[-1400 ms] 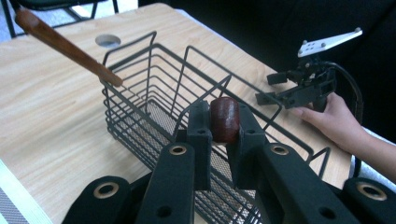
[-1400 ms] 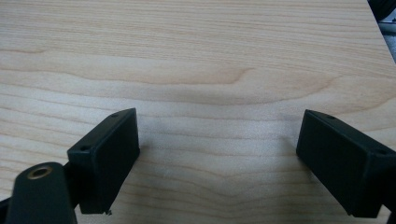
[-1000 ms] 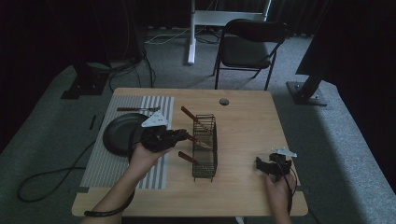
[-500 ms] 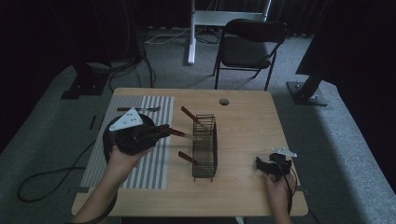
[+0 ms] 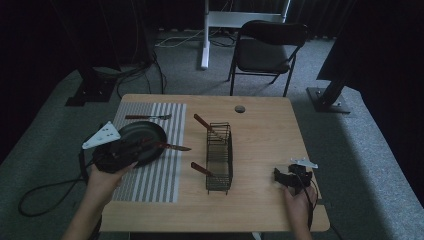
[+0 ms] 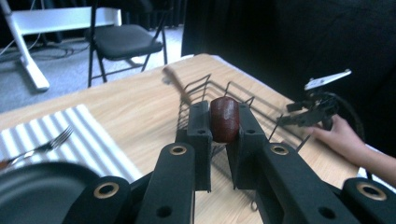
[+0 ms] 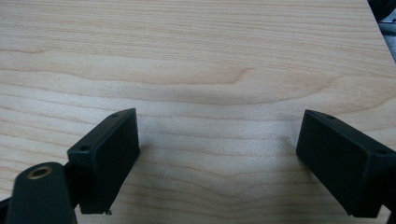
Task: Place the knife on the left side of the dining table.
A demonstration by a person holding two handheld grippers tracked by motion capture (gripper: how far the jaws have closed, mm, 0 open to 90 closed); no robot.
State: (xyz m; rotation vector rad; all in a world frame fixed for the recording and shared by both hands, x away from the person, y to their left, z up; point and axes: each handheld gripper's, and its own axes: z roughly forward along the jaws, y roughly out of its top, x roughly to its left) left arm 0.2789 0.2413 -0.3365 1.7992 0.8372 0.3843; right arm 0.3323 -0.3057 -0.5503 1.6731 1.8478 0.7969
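Gripping a knife (image 5: 167,146) by its wooden handle over the plate (image 5: 150,131), left gripper (image 6: 224,125) clamped; blade could swing loose. Right gripper (image 7: 218,163) agape, idle.

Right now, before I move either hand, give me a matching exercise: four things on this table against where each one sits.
Things:
1. fork
2. knife
3. dark plate
4. right gripper

Places:
A. held in the left gripper by its red-brown handle
B. on the striped mat, near its left edge
C. on bare wood by the table's right edge, jaws open
D. on the mat beyond the plate

Pairs: 1-D, 2-A, 3-B, 4-C
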